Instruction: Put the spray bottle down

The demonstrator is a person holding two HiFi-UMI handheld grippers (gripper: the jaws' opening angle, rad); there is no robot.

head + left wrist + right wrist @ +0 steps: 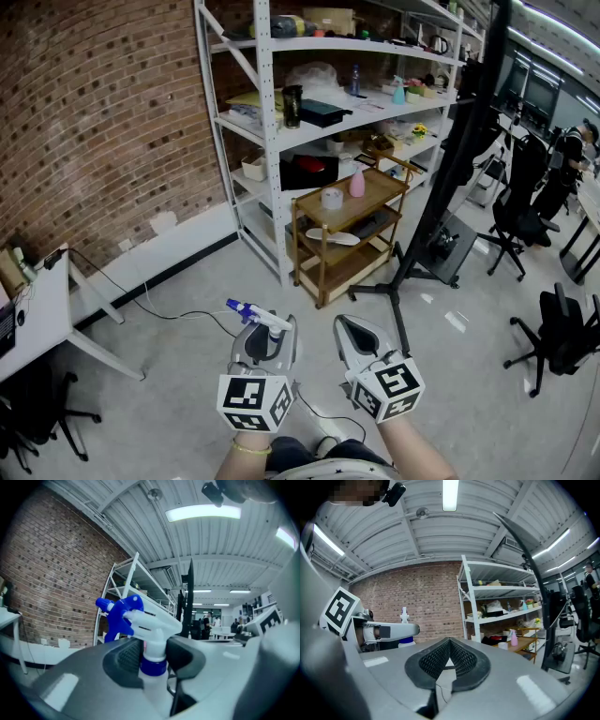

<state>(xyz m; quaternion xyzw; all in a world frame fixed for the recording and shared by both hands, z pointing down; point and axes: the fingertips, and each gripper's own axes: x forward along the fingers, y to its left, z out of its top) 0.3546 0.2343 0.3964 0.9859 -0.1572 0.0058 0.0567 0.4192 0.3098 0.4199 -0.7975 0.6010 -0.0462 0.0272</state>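
A spray bottle (251,312) with a white body, blue collar and blue trigger head stands upright in my left gripper (271,330), low in the middle of the head view. In the left gripper view the jaws are shut on the bottle's neck (152,660), with the spray head (140,617) rising above them and its nozzle pointing left. My right gripper (362,330) hangs beside it to the right, shut with nothing in it; its pads (461,660) meet at the tips. Both are held level above the floor. The right gripper view shows the left gripper (389,631) and the bottle (405,617) at left.
White metal shelving (272,141) stands against the brick wall ahead. In front of it is a wooden cart (323,246) carrying a pink bottle (357,184). A black stand (441,187) and office chairs (562,328) are at right, a white table (42,309) at left, a cable (159,314) on the floor.
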